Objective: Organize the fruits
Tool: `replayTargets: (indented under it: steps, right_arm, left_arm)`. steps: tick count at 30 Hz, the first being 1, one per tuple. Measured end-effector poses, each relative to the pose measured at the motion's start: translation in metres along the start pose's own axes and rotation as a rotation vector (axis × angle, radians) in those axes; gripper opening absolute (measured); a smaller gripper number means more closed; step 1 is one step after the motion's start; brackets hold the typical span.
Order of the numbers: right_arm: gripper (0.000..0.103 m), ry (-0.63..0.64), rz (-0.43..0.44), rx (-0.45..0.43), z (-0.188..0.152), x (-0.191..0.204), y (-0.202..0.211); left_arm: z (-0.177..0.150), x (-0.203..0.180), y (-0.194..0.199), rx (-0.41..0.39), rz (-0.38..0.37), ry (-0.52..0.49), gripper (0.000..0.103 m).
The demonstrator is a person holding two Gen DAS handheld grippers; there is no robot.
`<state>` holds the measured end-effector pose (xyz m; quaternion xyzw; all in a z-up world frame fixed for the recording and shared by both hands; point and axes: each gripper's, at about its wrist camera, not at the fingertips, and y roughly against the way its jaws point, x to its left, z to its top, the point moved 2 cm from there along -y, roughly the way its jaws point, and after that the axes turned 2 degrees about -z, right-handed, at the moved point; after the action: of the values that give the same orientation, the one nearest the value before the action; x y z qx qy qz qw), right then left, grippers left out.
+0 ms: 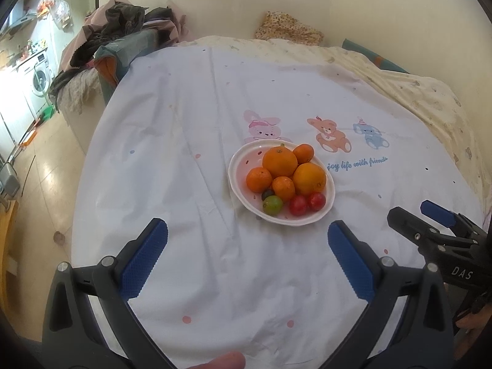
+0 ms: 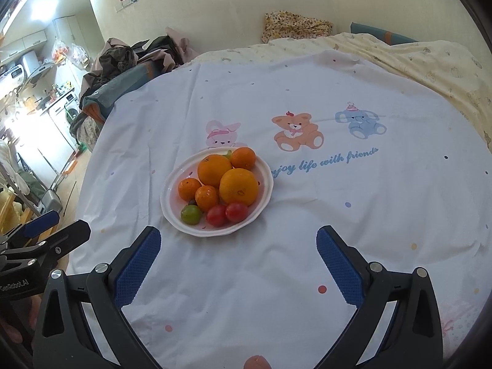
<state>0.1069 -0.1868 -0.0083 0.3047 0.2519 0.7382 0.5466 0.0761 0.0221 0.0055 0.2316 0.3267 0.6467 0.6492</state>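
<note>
On bedsheet [image 1: 184,123]: fruit plate [image 1: 236,166] | both claws gaping, empty | washing machine [image 1: 40,77] clearer leftside

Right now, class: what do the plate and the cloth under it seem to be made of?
The plate: likely glazed ceramic, with a glossy white scalloped rim, though plastic is possible. The cloth: thin woven fabric, probably cotton, matte, creased, printed with cartoon animals.

Left claw [image 1: 247,240] spread wide above white sheet [image 1: 184,184], plate [image 1: 236,166] of oranges [image 1: 279,161] ahead, right claw [image 1: 415,215] alongside.
</note>
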Motion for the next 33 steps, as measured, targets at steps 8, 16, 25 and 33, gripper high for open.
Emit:
replayTargets:
  steps: [8,16,25,33]
  right_arm:
    - [0.103,-0.006,-0.002,0.004,0.0004,-0.0007,-0.0007]
    - [0.103,-0.008,0.002,0.005,0.0005,-0.0008,-0.0009]
    - [0.103,-0.004,-0.001,0.005,0.0000,-0.0016,-0.0014]
    - [0.103,-0.005,-0.003,0.004,-0.0004,-0.0016,-0.0019]
  left_arm:
    - [-0.0012,0.0012,-0.0013,0.007,0.001,0.008,0.103]
    - [-0.0023,0.0008,-0.0020,0.011,0.003,0.013,0.103]
    - [-0.0029,0.0017,-0.0025,0.015,0.001,0.025,0.103]
    - [-0.0039,0.0017,-0.0037,0.019,0.003,0.032,0.103]
